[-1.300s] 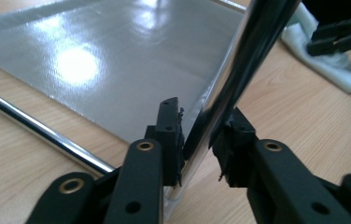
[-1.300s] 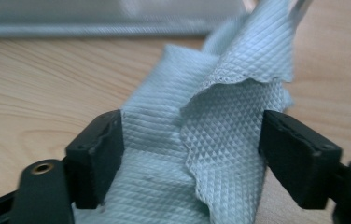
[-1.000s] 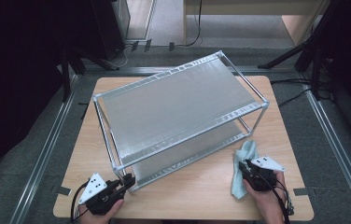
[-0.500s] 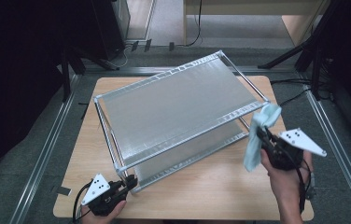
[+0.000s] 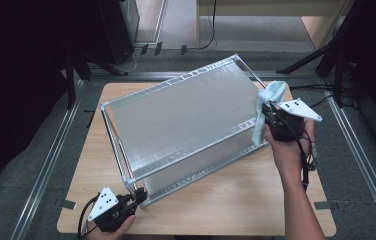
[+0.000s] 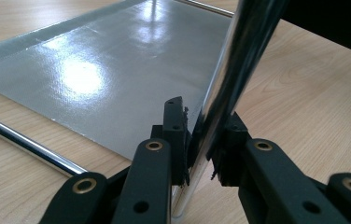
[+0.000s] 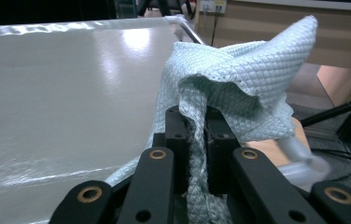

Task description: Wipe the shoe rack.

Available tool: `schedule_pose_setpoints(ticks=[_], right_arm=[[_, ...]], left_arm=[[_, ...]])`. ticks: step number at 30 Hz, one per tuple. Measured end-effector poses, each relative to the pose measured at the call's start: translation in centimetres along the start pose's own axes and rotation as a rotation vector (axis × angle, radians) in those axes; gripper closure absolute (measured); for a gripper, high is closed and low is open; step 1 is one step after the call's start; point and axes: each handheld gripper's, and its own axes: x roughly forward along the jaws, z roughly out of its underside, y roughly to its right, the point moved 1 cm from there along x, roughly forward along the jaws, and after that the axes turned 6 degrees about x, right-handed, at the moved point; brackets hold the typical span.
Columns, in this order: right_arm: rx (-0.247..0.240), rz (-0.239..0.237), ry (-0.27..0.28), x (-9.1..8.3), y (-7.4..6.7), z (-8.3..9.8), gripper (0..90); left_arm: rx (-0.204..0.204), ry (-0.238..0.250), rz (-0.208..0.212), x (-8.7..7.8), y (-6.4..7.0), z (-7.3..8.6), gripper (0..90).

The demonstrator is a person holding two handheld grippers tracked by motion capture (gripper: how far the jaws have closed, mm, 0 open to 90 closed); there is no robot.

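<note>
A metal two-shelf rack (image 5: 176, 120) stands slantwise on the wooden table (image 5: 236, 200). My left gripper (image 5: 140, 196) is at its near left corner, shut on the chrome corner post (image 6: 239, 60); the pads of this gripper (image 6: 204, 135) pinch the post just above the lower shelf (image 6: 103, 70). My right gripper (image 5: 268, 114) is raised at the right end of the top shelf (image 7: 61, 93). Its jaws have just been closing, and the gripper (image 7: 196, 135) is shut on a pale blue waffle cloth (image 7: 239, 79). The cloth (image 5: 275, 90) hangs over that shelf's corner.
Bare tabletop lies in front of the rack and along its right side. Metal floor rails (image 5: 51, 155) run on both sides of the table. Dark stands and cables (image 5: 326, 60) crowd the far right, and wooden furniture (image 5: 276, 7) stands behind.
My right gripper has lifted the cloth off the table near the rack's front right leg and carried it up and away to the top shelf's right end. The left gripper has stayed put.
</note>
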Motion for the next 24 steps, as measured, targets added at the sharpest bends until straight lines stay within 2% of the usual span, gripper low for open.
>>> schedule_pose_setpoints(ticks=[3, 8, 14, 20, 24], right_arm=[[-0.009, -0.046, -0.002, -0.4, -1.2, 0.4, 82.7], [-0.023, -0.121, 0.005, -1.3, -4.3, 1.3, 82.7], [-0.044, -0.222, 0.001, -2.5, -9.1, 2.6, 82.7], [-0.112, -0.348, -0.031, -3.7, -14.9, 3.6, 82.7], [-0.147, -0.438, -0.043, -4.8, -18.1, 4.3, 82.6]], left_arm=[[0.003, -0.001, -0.006, 0.0, 0.1, 0.0, 78.2], [0.008, 0.002, 0.010, 0.6, 0.8, -0.2, 78.0], [0.019, 0.007, 0.034, 1.6, 2.2, -0.4, 78.1], [0.025, 0.011, 0.056, 2.5, 3.1, -0.7, 78.1], [0.034, 0.011, 0.061, 2.7, 3.6, -0.7, 78.2]])
